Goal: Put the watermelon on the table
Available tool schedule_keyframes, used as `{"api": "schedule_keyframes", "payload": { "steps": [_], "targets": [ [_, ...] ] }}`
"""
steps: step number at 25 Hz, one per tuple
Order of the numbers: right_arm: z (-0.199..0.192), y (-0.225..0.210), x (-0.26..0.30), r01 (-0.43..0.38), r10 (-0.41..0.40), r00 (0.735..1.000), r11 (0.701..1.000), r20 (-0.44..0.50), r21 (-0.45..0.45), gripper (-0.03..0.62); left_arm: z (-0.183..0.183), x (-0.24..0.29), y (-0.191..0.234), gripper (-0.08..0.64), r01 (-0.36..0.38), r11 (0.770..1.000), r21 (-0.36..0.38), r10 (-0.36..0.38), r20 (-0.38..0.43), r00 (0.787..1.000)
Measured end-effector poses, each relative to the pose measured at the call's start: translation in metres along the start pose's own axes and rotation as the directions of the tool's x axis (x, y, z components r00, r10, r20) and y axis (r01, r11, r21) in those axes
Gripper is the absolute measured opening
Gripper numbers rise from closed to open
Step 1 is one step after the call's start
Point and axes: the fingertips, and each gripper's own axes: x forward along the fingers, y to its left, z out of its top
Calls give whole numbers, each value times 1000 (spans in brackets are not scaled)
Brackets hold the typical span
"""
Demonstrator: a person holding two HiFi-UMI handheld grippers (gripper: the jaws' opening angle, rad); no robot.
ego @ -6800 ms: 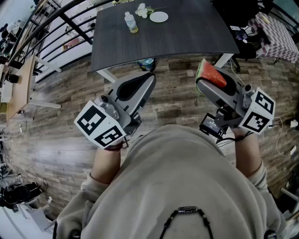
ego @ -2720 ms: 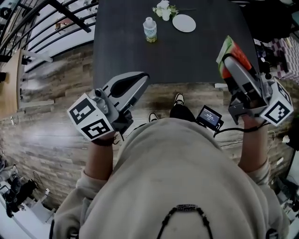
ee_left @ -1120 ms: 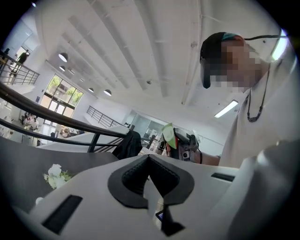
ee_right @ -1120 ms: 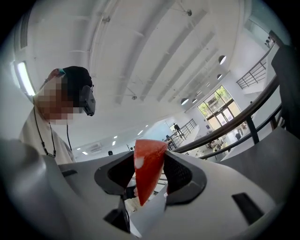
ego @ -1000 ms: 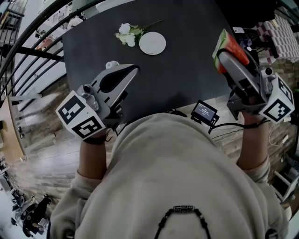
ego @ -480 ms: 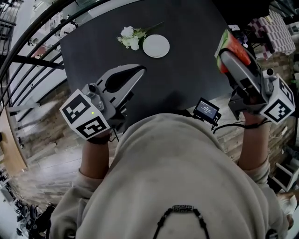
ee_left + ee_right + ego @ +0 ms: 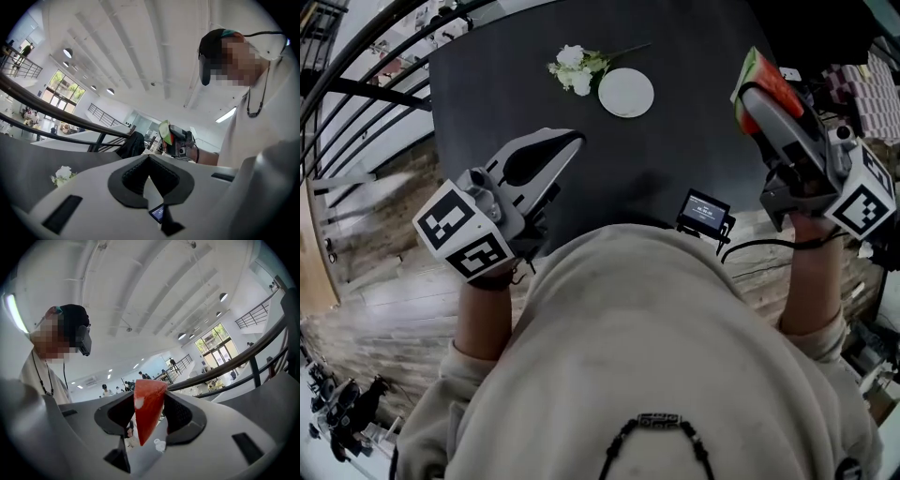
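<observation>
In the head view a watermelon slice (image 7: 766,79), red with a green rind, is clamped upright in my right gripper (image 7: 757,94) above the right edge of the dark table (image 7: 694,141). The right gripper view shows the red wedge (image 7: 146,413) pinched between the black pads of that gripper (image 7: 149,392). My left gripper (image 7: 572,141) hovers over the table's near left part, its jaws shut with nothing between them. In the left gripper view, its tips (image 7: 148,156) meet, and beyond them I see the right gripper carrying the slice (image 7: 164,133).
A white plate (image 7: 625,92) and a small bunch of white flowers (image 7: 577,67) lie at the far middle of the table. A small screen (image 7: 703,214) hangs by my chest. Black railings (image 7: 356,89) and wooden floor (image 7: 384,300) lie to the left.
Both grippers have moved a little further over the table, the slice still gripped in the right one. The bottle top seen by the left gripper a second ago no longer shows.
</observation>
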Motion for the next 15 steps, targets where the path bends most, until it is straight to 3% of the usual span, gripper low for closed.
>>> {"api": "schedule_keyframes", "payload": {
  "steps": [15],
  "targets": [
    [-12, -12, 56, -125, 130, 988, 990, -83, 57, 199, -5, -30, 24, 6, -136, 988, -73, 139, 35, 990]
  ]
}}
